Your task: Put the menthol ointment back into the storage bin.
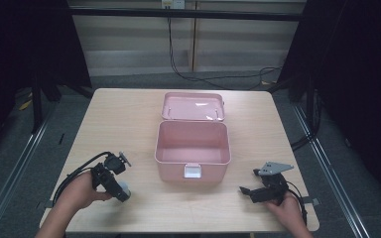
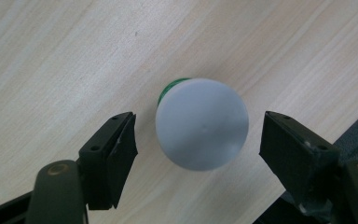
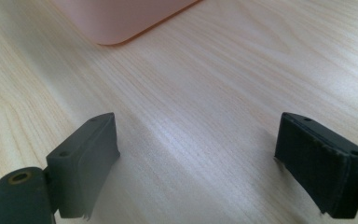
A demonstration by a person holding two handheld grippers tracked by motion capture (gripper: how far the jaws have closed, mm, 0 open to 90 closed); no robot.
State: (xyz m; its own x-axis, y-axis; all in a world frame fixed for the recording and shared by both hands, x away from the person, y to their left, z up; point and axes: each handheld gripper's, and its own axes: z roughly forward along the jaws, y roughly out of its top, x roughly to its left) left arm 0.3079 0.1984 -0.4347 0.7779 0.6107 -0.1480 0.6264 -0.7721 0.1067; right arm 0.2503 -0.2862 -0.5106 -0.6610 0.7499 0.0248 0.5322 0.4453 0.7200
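Left gripper (image 2: pixel 198 140) straddles upright white-capped bottle (image 2: pixel 201 123) near bench (image 1: pixel 129 114) front-left corner, pads not touching. Right gripper (image 3: pixel 196 163) wide, empty. Risk: off-centre closure tips bottle.

Soft overhead light falls evenly on the pale table (image 1: pixel 129 114), while the room around it sinks into near black. The high view is slightly soft. A white cap (image 2: pixel 201 123) looks hazy up close, throwing faint shadows.
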